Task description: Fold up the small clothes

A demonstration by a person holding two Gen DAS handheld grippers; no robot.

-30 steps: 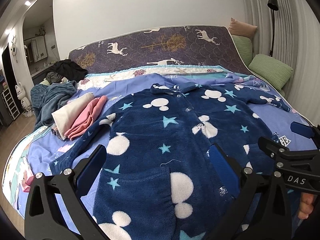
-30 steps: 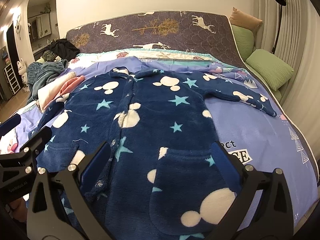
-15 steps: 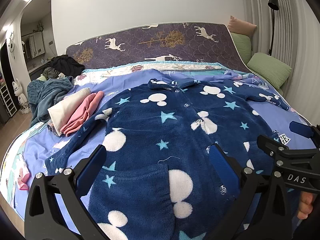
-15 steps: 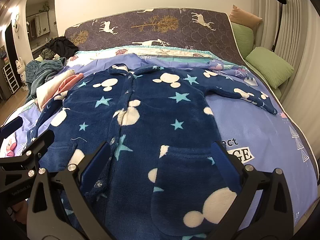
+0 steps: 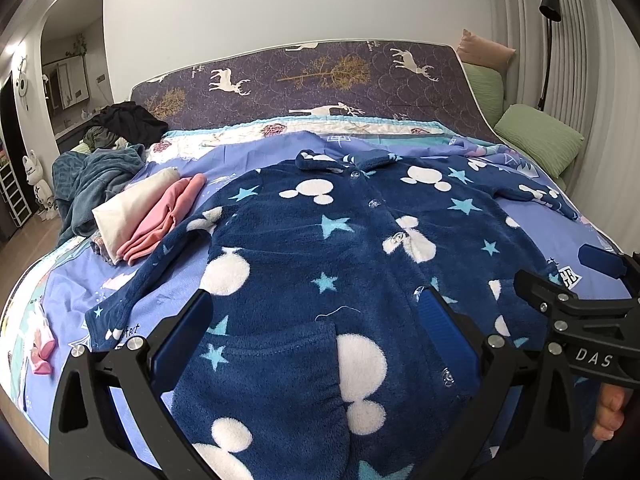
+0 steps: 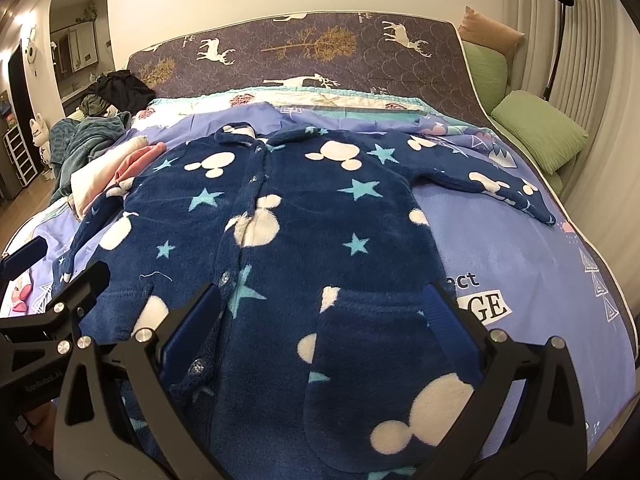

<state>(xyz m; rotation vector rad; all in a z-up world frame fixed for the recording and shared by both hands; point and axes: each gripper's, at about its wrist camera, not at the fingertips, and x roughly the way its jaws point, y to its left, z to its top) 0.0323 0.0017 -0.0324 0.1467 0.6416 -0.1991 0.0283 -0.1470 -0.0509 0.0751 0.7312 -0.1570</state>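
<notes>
Both tongs stand wide apart, gripping nothing: the left gripper (image 5: 316,332) and right gripper (image 6: 320,320) hover over the hem of a navy fleece star-printed pyjama top (image 5: 352,264) (buttoned, sleeves spread) lying flat ahead on the lilac bedsheet (image 6: 500,240).

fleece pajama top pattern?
Navy fleece pajama top with white mouse-head shapes and light blue stars; clearest in right wrist view.
</notes>
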